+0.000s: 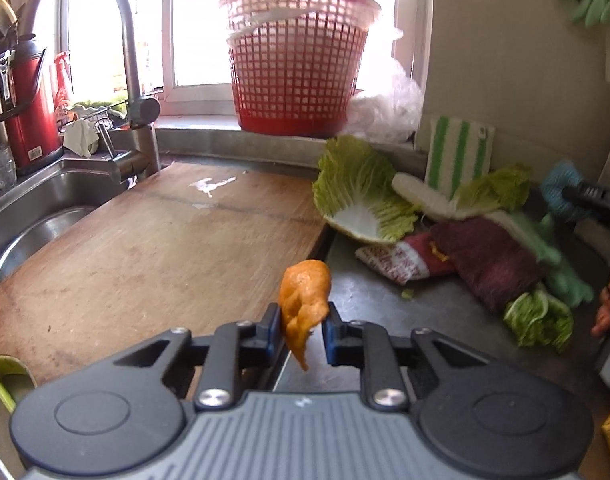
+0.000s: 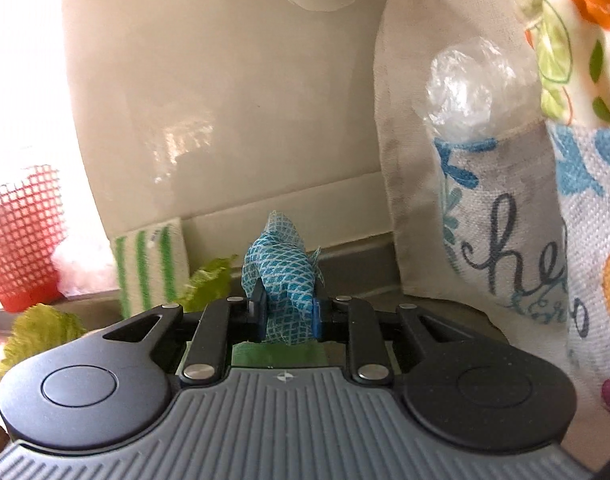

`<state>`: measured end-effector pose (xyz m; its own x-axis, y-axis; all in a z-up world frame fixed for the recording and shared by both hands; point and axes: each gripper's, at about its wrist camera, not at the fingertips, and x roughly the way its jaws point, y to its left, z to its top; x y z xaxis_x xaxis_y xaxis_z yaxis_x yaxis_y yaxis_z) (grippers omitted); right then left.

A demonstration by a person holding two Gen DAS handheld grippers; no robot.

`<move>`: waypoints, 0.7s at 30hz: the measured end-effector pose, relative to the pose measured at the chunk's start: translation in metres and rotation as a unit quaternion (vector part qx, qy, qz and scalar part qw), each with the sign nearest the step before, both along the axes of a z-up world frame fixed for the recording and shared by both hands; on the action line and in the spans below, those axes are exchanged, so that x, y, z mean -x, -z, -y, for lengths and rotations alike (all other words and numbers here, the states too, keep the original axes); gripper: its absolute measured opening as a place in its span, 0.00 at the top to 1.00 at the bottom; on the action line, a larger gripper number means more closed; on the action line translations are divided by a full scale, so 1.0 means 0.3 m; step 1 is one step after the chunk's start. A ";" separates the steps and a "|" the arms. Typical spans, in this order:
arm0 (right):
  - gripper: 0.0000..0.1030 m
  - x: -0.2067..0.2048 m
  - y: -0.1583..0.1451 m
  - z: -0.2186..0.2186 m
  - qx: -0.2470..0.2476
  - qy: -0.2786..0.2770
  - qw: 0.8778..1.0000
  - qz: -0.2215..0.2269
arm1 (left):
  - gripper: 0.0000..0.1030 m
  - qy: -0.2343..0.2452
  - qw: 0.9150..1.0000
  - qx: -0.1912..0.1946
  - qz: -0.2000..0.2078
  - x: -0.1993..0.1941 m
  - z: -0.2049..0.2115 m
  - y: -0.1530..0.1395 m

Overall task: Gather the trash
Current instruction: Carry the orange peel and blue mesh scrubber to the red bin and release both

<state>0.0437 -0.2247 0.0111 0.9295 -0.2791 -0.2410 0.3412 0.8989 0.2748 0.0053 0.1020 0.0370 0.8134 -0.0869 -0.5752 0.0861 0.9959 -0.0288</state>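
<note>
- While both hands are already loaded, the collecting looks only partly done, since plenty of scraps lie on the tabletop (image 1: pixel 445 304).
- Left hand-held gripper (image 1: pixel 303 326): its blue pads are clamped on a curl of orange peel (image 1: pixel 305 300), which hangs clear of the wooden cutting board (image 1: pixel 153 248) with its tail drooping below the jaws.
- Right hand-held gripper (image 2: pixel 287 312): it is closed on a wad of blue mesh netting (image 2: pixel 281 272), raised off the surface near the tiled wall; the left wrist view shows the same blue wad at the far right edge.
- Left to gather, judging by the left wrist view: two cabbage leaves (image 1: pixel 357 196) by the back edge, a smaller leaf piece (image 1: pixel 539 318) nearer the front, and a red-and-white printed wrapper (image 1: pixel 393 260).
- A dark red cloth (image 1: pixel 489 264) and a green glove-like thing (image 1: pixel 561 264) lie among them; the blur there makes it hard to say whether either counts as trash.
- No bin or bag for the trash shows plainly in either view. A red mesh basket (image 1: pixel 297 64) stands on the window sill, but it seems to hold greens, so I would not take it for the bin.
- My reading: two pieces are picked up and not yet dropped anywhere, and most of the pile remains.
</note>
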 end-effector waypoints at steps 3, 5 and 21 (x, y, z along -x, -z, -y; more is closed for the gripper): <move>0.77 -0.001 -0.006 -0.011 -0.009 -0.011 1.000 0.003 | 0.81 -0.001 1.000 0.014 0.006 0.020 -0.022 -0.035; 0.77 0.003 -0.011 -0.018 -0.014 -0.019 1.000 0.008 | 0.81 -0.010 1.000 0.017 0.014 0.041 -0.037 -0.060; 0.77 0.063 -0.085 -0.116 -0.072 -0.118 0.989 0.041 | 0.81 -0.128 0.992 -0.002 0.013 0.376 -0.231 -0.164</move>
